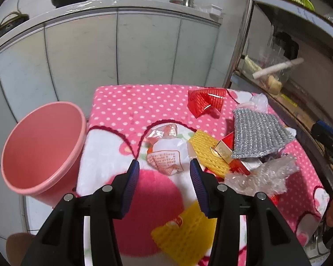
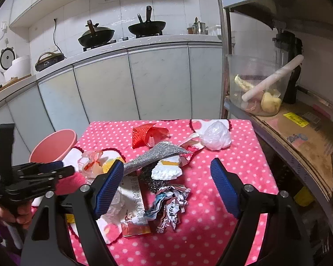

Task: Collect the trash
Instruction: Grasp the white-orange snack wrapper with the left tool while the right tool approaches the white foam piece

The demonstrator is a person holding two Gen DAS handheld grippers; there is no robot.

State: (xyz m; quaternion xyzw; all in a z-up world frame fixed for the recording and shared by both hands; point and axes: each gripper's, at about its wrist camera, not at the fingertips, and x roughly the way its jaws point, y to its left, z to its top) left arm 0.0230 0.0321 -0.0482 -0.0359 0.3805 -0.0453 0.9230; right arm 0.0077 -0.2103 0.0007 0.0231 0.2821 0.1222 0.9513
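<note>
Your left hand-held gripper [image 1: 164, 166] stands wide and empty above a crinkled clear wrapper [image 1: 164, 155]; its print is unreadable. Your right hand-held gripper [image 2: 166, 173], wide too, hovers over crumpled paper [image 2: 171, 206] on the fleecy dotted surface [image 2: 233, 155]. The smooth pink bin [image 1: 40, 150] sits left.

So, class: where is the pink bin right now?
In the left wrist view, the pink bin stands at the left, against the table's left edge.

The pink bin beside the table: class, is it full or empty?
Empty, as far as shown: the left wrist view looks into the pink bin and only bare pink wall appears, no trash.
</note>
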